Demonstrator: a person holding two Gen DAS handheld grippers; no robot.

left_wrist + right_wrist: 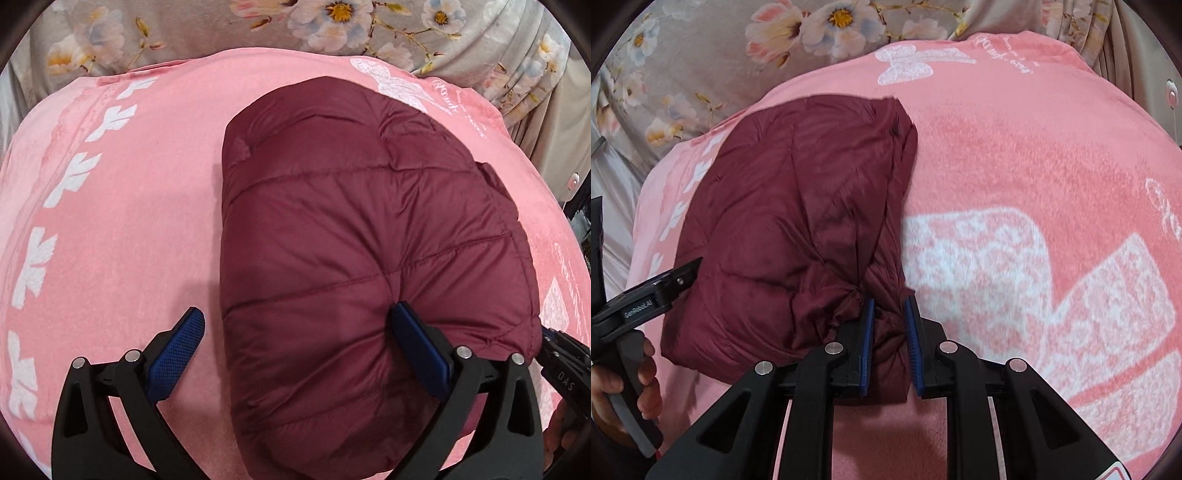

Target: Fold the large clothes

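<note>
nearest to me in the right view is my right claw [889, 343], and a bunched corner of the maroon puffer jacket [798, 229] stands between its two blue pads. the pads are not far apart and the cloth fills the gap; i judge they press on it lightly, so the corner does not slip while i arrange the bundle.

my left claw [299, 354] is wide apart. its right pad [421, 354] lies on top of the jacket's near edge and its left pad [173, 350] stands over the bare pink blanket [110, 229], so it grips nothing. i think it is kept this way to steady or smooth the padded cloth, not to lift it.

the jacket is already folded into a thick, rounded packet. in the left view it lies from the centre toward 3 o'clock on the blanket; in the right view it is toward 9 o'clock. the blanket covers a bed, with a flowered sheet [332, 22] at 12 o'clock. the soft filling wants to spring open, which is surely why both claws are at the near edge.

at 8 o'clock in the right view a hand [624, 387] holds the left handle.
</note>
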